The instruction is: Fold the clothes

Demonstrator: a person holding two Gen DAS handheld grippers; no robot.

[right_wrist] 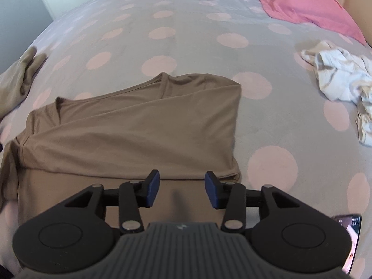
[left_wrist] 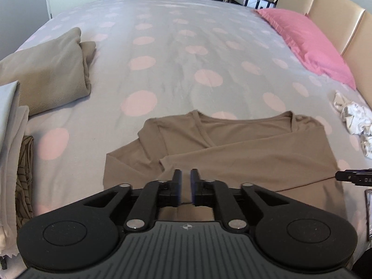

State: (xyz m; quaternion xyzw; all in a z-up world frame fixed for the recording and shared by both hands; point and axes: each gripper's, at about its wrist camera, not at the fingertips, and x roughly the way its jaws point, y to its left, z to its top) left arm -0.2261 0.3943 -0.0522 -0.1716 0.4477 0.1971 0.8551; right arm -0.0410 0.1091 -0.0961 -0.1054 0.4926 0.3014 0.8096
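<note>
The brown V-neck top [right_wrist: 130, 127] lies half-folded on the dotted bedspread [right_wrist: 274, 125], its long axis running left to right; the right gripper [right_wrist: 182, 189], wide and empty, hovers over its near hem, while the left gripper [left_wrist: 186, 187], narrow and empty, is above the left sleeve

In the left wrist view, the shirt [left_wrist: 232, 148] lies on the bed [left_wrist: 176, 53] at lower centre. A folded stack [left_wrist: 46, 74] sits at centre left. The pillow [left_wrist: 309, 41] lies at upper right, against the headboard [left_wrist: 330, 11]. Crumpled cloth [left_wrist: 353, 121] lies at the right edge, below the pillow.
</note>
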